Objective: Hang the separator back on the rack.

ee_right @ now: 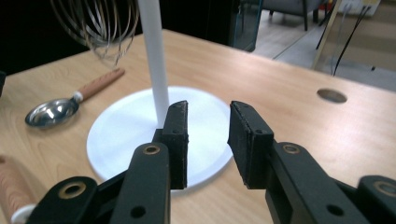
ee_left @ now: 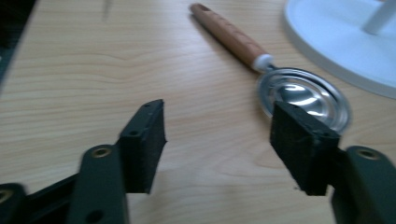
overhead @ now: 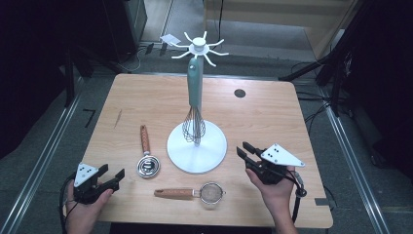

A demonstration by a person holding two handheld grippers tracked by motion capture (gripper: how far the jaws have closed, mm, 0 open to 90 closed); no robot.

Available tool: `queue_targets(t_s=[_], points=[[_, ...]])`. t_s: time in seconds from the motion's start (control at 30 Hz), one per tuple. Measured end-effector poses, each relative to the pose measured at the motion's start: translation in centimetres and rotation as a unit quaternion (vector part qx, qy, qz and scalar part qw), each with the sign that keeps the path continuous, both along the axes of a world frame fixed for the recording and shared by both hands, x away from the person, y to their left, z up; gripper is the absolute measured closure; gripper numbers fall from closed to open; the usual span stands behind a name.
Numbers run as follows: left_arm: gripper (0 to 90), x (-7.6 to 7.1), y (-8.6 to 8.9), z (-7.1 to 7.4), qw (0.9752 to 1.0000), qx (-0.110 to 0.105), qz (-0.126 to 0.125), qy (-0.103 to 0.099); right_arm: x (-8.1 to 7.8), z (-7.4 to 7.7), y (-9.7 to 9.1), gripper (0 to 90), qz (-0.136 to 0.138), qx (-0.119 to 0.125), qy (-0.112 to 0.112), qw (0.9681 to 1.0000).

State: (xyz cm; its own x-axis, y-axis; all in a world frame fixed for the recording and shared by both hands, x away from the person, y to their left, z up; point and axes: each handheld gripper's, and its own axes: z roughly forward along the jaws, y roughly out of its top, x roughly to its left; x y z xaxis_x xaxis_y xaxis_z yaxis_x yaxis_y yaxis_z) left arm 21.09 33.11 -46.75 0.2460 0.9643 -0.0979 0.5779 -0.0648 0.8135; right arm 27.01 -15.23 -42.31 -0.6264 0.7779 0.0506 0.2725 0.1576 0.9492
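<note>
A white hook stand (overhead: 214,151) rises from a round base at the table's middle. From one of its hooks hangs a whisk (overhead: 194,124) with a teal handle. A wooden-handled metal scoop (overhead: 148,165) lies left of the base, and a small wooden-handled strainer (overhead: 212,192) lies in front of it. My left gripper (overhead: 112,171) is open near the front left edge; in its own view the scoop (ee_left: 303,93) lies just past its right jaw, with bare wood between the jaws (ee_left: 217,121). My right gripper (overhead: 242,148) is open right of the base, pointing at the stand's pole (ee_right: 154,56).
A round cable hole (overhead: 239,93) sits in the table's far right part. The table (overhead: 146,102) is light wood, with floor rails on both sides and dark equipment beyond. The strainer's handle end (ee_right: 11,191) shows at the right gripper view's lower left.
</note>
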Motion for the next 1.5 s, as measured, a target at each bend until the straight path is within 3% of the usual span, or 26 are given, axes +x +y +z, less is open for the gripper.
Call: queue_targets(t_s=[0.07,0.1,0.17,0.3,0.33,0.37,0.4,0.5,0.57,0.7,0.73,0.97,1.27,1.5], points=[[41.4,-0.2,-0.4,-0.1,0.9999,-0.002,-0.012,0.000,-0.1,-0.3,0.1,69.5,0.002,-0.004,0.004,1.0000],[48.9,-0.9,-1.3,-0.3,0.9991,0.005,-0.042,0.003,-0.5,-1.0,0.3,69.0,0.005,-0.007,0.017,0.9998],[53.3,-1.3,-2.0,-0.6,0.9981,0.019,-0.058,0.009,-0.8,-1.6,0.5,69.0,0.011,-0.014,0.026,0.9995],[70.3,-1.2,-2.7,-0.9,0.9962,0.013,-0.082,0.026,-1.1,-2.5,0.9,69.2,0.015,-0.022,0.044,0.9987],[70.3,-1.1,-2.9,-1.0,0.9953,0.005,-0.091,0.032,-1.2,-2.7,1.1,68.5,0.015,-0.022,0.049,0.9985],[78.5,-1.0,-3.1,-1.3,0.9926,0.001,-0.110,0.051,-1.6,-2.9,1.5,66.4,0.015,-0.023,0.063,0.9977],[81.2,-1.0,-3.2,-1.4,0.9914,-0.003,-0.117,0.059,-1.7,-3.0,1.6,66.3,0.017,-0.023,0.065,0.9975],[87.2,-1.1,-3.8,-1.5,0.9877,-0.006,-0.141,0.068,-2.3,-3.5,2.2,65.1,0.020,-0.032,0.073,0.9966],[89.3,-1.2,-4.1,-1.6,0.9865,-0.007,-0.149,0.069,-2.4,-3.6,2.3,64.9,0.022,-0.035,0.077,0.9961],[90.0,-1.4,-5.1,-1.7,0.9799,-0.004,-0.183,0.079,-2.9,-4.4,2.9,64.6,0.034,-0.038,0.097,0.9940],[90.0,-1.5,-5.3,-1.7,0.9772,0.001,-0.195,0.083,-3.1,-4.7,3.3,64.6,0.041,-0.040,0.107,0.9926],[89.8,-1.5,-5.5,-2.0,0.9721,-0.006,-0.215,0.095,-3.3,-5.5,4.6,64.1,0.061,-0.054,0.128,0.9885],[88.9,-1.5,-5.9,-2.1,0.9693,-0.010,-0.226,0.095,-3.2,-6.2,5.4,64.1,0.075,-0.061,0.143,0.9850],[88.3,-1.3,-6.2,-2.2,0.9694,-0.015,-0.227,0.093,-3.2,-6.5,5.5,64.3,0.079,-0.066,0.151,0.9831]])
